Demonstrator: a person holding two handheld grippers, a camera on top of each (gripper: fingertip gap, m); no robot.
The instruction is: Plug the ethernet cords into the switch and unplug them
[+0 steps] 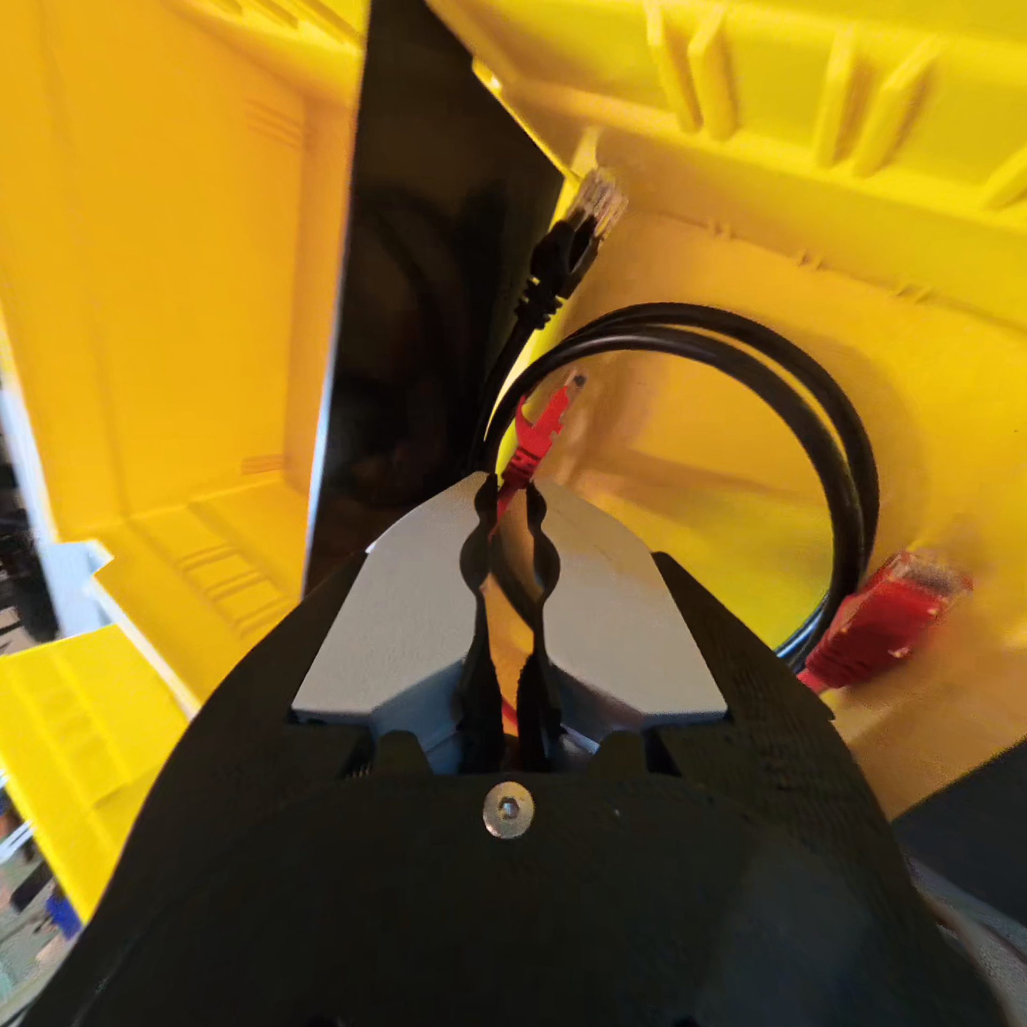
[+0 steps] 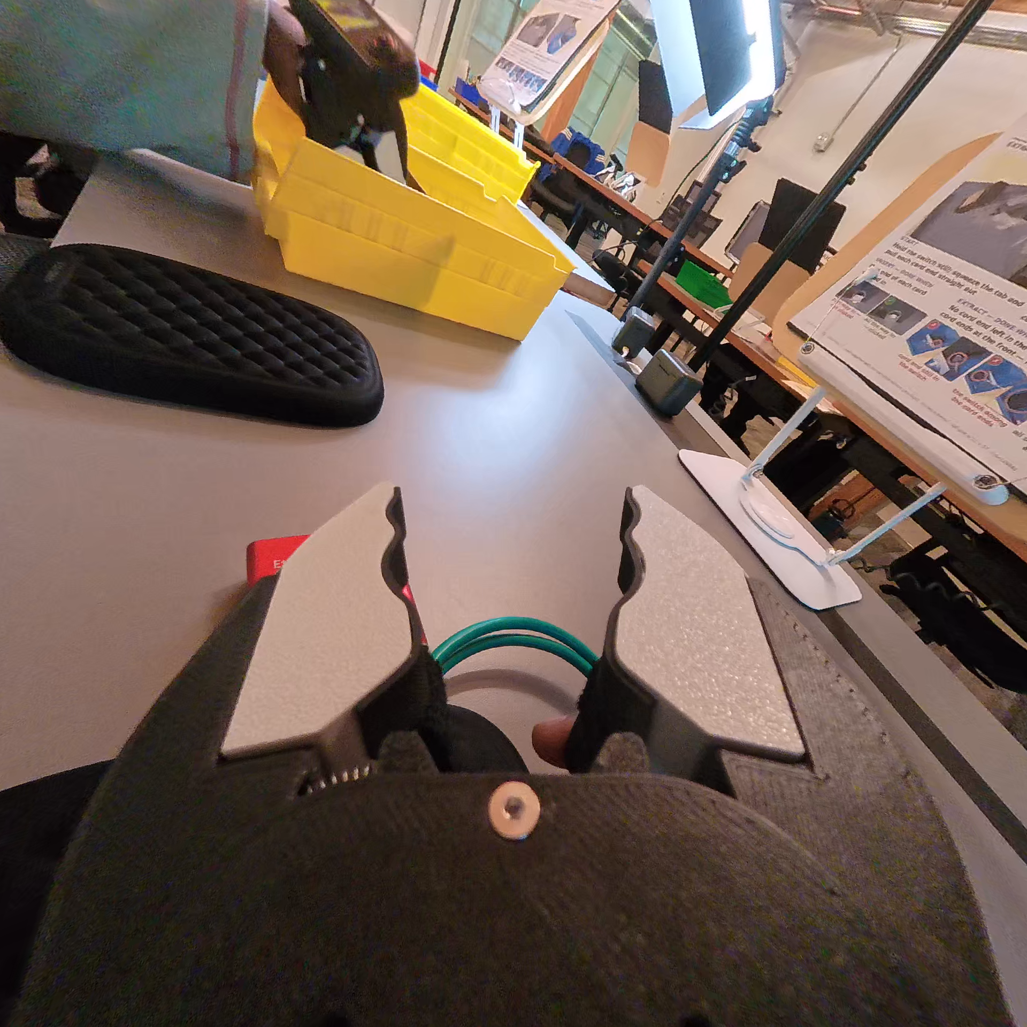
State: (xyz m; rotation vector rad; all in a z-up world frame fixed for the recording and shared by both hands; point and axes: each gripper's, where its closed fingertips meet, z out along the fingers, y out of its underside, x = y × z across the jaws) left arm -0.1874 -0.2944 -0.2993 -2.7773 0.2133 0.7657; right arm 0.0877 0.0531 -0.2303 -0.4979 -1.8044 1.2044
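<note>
Left gripper (image 1: 510,489) inside yellow plastic bin (image 1: 722,166), pinching thin red ethernet cord (image 1: 525,461); black looped cord (image 1: 778,355) at two o'clock could snag. Right gripper (image 2: 511,533) spread, empty.

The left wrist camera sat deep inside the yellow bin (image 1: 722,500), steeply tilted, very close to its walls. The right wrist camera lay low over the grey table (image 2: 500,433), facing across it. Both views shared that bin (image 2: 411,261), which appeared farther off in the right view.
</note>
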